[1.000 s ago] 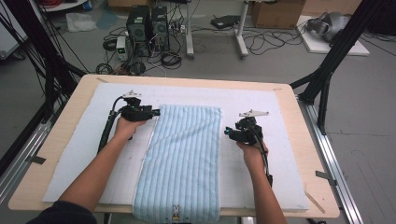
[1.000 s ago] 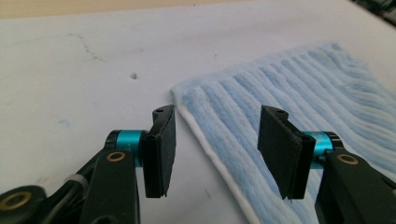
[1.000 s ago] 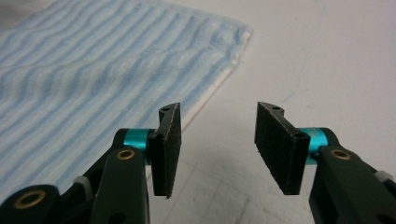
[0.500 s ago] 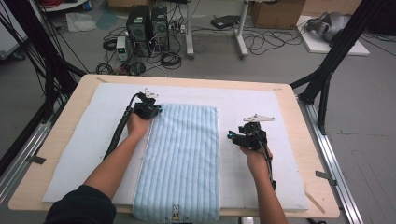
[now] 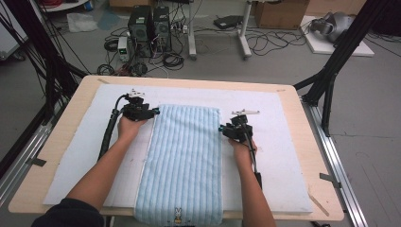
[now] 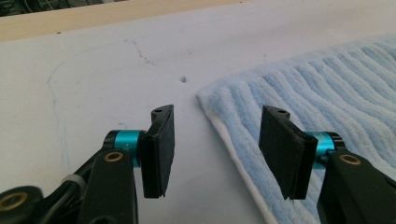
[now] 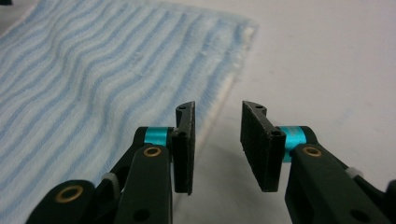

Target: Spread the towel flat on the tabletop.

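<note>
The towel (image 5: 182,165), blue-striped and folded into a long band, lay on the white mat (image 5: 283,156) covering the counter (image 5: 71,123). Its long axis ran from the far part of the mat toward the person, and its near end hung over the counter's front edge. The far end showed two corners, one at each gripper's side.

The left gripper (image 5: 153,112) stood at the towel's far left corner, nose pointing across toward the cloth. In the left gripper view the jaws had just been opening and stood apart: one pad (image 6: 161,149) over bare mat, the other pad (image 6: 285,156) over the pile, so that the towel's white-trimmed edge (image 6: 229,135) ran between them, unpinched. The corner itself lay just ahead of the pads.

The right gripper (image 5: 222,128) stood at the towel's right long edge, somewhat nearer the person than the far right corner. Its jaws had just been closing but still showed a clear gap. In the right gripper view the left pad (image 7: 185,147) rode at the edge of the towel (image 7: 93,84) and the right pad (image 7: 256,144) over mat; the edge led away to the corner well ahead.

Judgement: the left gripper was nearer its corner. A paired grasp of the far end required the right gripper to advance along the edge.
</note>
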Action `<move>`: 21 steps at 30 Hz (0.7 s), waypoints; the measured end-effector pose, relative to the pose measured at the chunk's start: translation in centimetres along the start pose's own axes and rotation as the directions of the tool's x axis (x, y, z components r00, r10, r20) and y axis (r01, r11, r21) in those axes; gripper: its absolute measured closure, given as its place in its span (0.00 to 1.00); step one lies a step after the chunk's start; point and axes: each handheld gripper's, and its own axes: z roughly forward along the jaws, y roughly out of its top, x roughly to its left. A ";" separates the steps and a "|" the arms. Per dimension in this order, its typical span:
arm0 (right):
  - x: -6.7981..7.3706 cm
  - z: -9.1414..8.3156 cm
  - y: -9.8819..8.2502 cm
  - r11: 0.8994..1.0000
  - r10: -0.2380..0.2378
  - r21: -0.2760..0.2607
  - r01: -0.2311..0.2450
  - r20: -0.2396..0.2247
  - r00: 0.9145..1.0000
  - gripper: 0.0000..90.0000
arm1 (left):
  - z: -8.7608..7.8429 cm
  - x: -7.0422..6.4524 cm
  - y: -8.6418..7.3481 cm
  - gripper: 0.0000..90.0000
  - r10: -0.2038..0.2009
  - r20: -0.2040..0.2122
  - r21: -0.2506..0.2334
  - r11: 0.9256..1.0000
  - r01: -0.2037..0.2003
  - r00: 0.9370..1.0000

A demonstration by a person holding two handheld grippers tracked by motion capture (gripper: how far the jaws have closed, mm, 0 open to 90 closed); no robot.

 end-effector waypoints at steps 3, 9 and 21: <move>1.0 1.1 0.7 0.995 -0.094 0.051 0.090 0.075 0.993 0.94 | -0.6 0.3 -0.5 0.51 -0.017 0.000 -0.009 1.000 0.017 1.000; 1.0 1.8 1.4 0.989 -0.142 0.061 0.135 0.138 0.980 0.93 | -1.1 0.4 -1.1 0.51 -0.031 0.010 0.013 0.999 0.031 0.999; 2.1 -3.5 -1.7 0.998 -0.063 0.008 0.063 -0.007 0.998 0.70 | 0.6 -2.2 -1.6 0.78 0.116 0.035 0.057 0.991 -0.118 0.993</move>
